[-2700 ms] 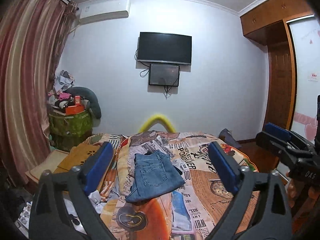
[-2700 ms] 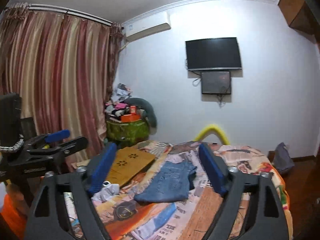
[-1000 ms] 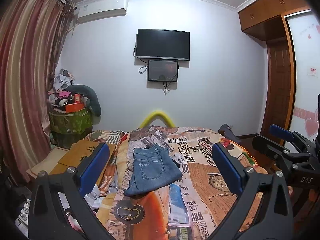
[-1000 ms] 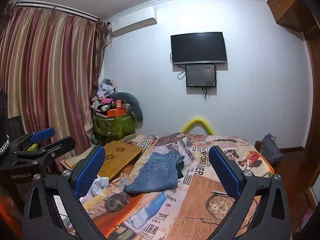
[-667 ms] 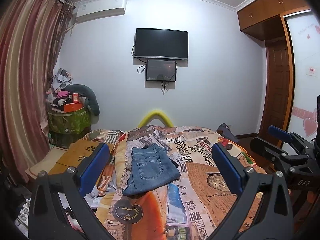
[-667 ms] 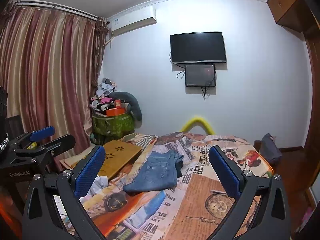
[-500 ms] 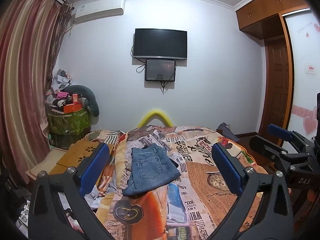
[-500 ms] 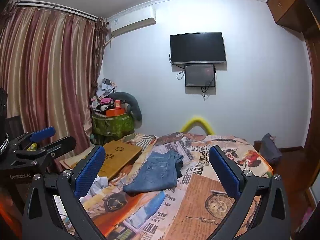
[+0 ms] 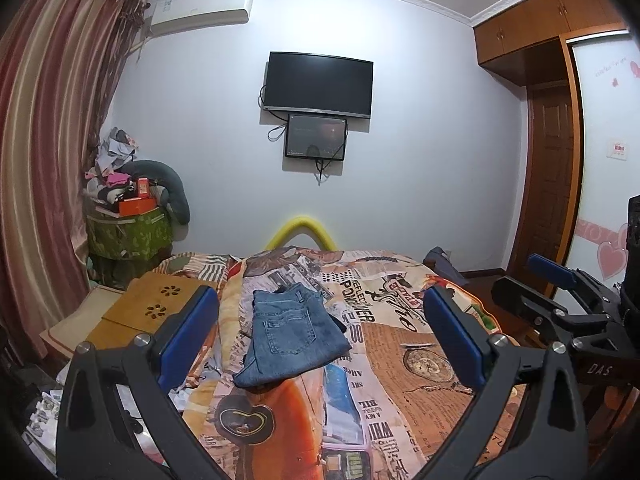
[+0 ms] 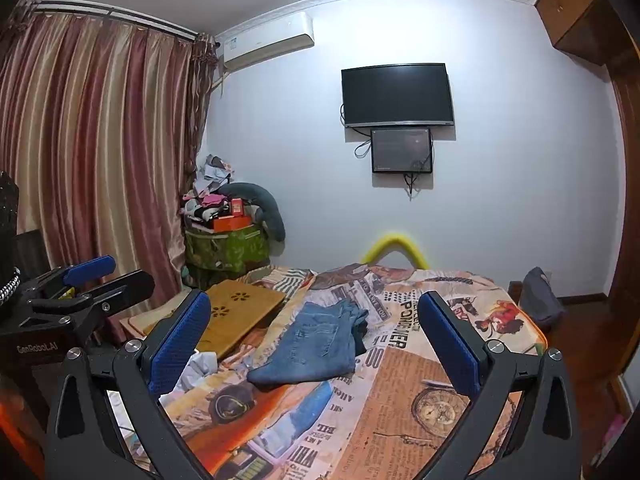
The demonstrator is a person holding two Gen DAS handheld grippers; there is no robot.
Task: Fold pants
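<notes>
Folded pants (image 9: 294, 337) lying on bed (image 9: 400, 408), left of centre, beside wooden tray (image 9: 160, 312). Left gripper (image 9: 320, 336) and right gripper (image 10: 316, 344) raised above bed, fingers spread wide, holding nothing.

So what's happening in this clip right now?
A person holds a claw in each hand above a bed. A pair of blue jeans lies folded into a compact stack on the printed bedspread, beside a wooden lap tray. The left claw and the right claw are both open, empty and well back from the jeans. Nothing is being handled; the fold looks finished.
</notes>
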